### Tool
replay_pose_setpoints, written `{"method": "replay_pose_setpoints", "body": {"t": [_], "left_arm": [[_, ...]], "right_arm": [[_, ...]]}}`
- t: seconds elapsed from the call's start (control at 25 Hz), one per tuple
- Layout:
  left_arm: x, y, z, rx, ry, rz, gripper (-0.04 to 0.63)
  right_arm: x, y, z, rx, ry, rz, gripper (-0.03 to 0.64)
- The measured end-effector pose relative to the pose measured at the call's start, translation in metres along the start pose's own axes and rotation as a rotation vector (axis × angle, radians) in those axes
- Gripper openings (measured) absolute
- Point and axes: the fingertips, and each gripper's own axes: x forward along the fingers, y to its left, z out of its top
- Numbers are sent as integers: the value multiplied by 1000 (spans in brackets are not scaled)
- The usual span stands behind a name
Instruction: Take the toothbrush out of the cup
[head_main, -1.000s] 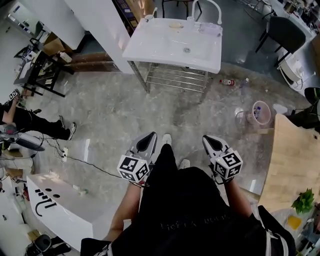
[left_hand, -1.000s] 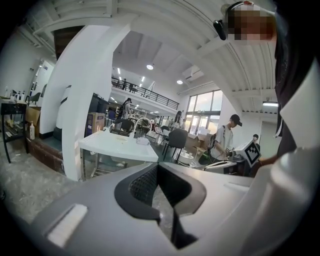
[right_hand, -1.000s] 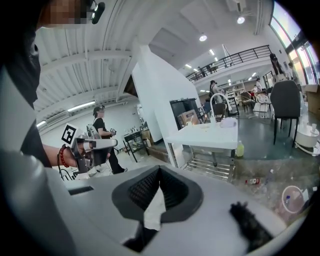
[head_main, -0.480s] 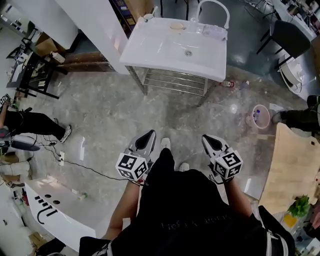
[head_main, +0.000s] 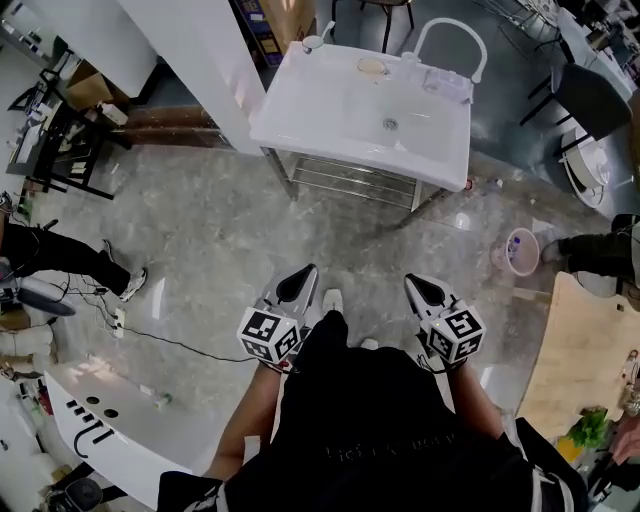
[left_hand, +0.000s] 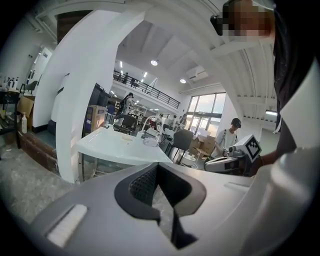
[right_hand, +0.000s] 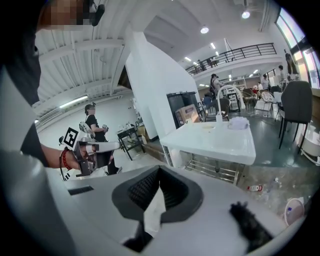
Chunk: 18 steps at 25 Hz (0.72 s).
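Note:
A white wash basin on a metal frame stands ahead of me across the grey floor. At its far left corner sits a small white cup with what looks like a toothbrush handle sticking out; it is too small to tell more. Both grippers are held in front of my body, well short of the basin. My left gripper and my right gripper each taper to a closed tip with nothing between the jaws. The left gripper view shows the left gripper facing the basin. The right gripper also faces the basin.
A soap dish and a clear tray lie on the basin's back edge, with a white chair behind. A white pillar stands left of the basin. A pink bucket, a wooden table and a seated person flank the floor.
The basin has come nearer and slid lower and rightward in the head view as I walk toward it. Both grippers keep their pose in front of my body.

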Motion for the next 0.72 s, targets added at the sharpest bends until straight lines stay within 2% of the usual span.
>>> {"method": "replay_pose_setpoints", "body": {"t": [0.72], "left_arm": [[17,89,34,-66,-13,-24,6]], "right_arm": [[77,4,51,28,14,-42,12]]}}
